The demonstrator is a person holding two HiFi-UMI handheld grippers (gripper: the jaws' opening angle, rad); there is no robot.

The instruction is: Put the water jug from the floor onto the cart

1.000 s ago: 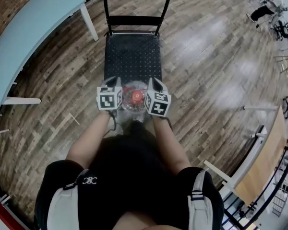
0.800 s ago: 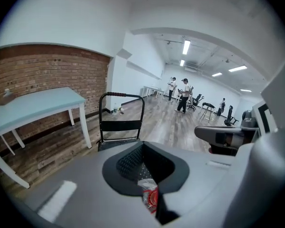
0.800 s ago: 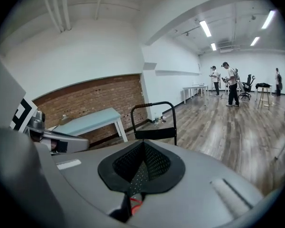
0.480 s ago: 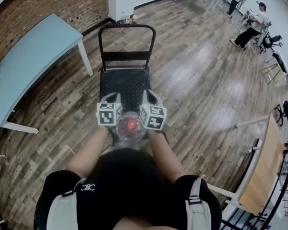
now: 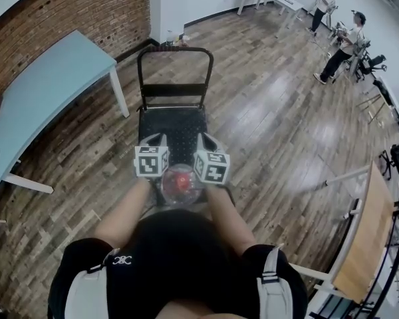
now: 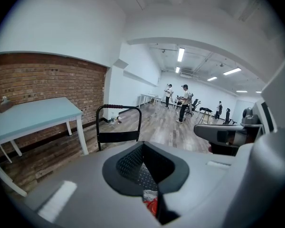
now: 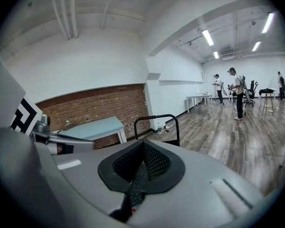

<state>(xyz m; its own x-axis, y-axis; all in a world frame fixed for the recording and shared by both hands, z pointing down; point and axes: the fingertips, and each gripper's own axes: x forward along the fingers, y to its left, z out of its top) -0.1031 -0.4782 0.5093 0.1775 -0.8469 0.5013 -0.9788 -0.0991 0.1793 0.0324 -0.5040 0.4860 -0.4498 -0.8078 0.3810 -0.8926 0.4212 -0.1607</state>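
One cart (image 5: 173, 126) is the biggest thing ahead, with its dotted black deck bare and its handle at the far end. The water jug (image 5: 170, 193) is not on it yet. It hangs pinched between the two grippers, close to the person and just short of the deck's near edge. Left gripper (image 5: 154, 141) and right gripper (image 5: 206, 141) each have their own fingers together on nothing, so the hold is only side pressure from the two bodies. To do this step well, I'd keep the inward squeeze even and the jug upright, carry it forward over mid-deck, lower it until the base sits, then ease off. Uneven pressure looks likely to let it slip. The red cap (image 5: 181, 177) faces up. No brand or label is readable on the jug; the only print is the black-and-white square markers on the gripper cubes.
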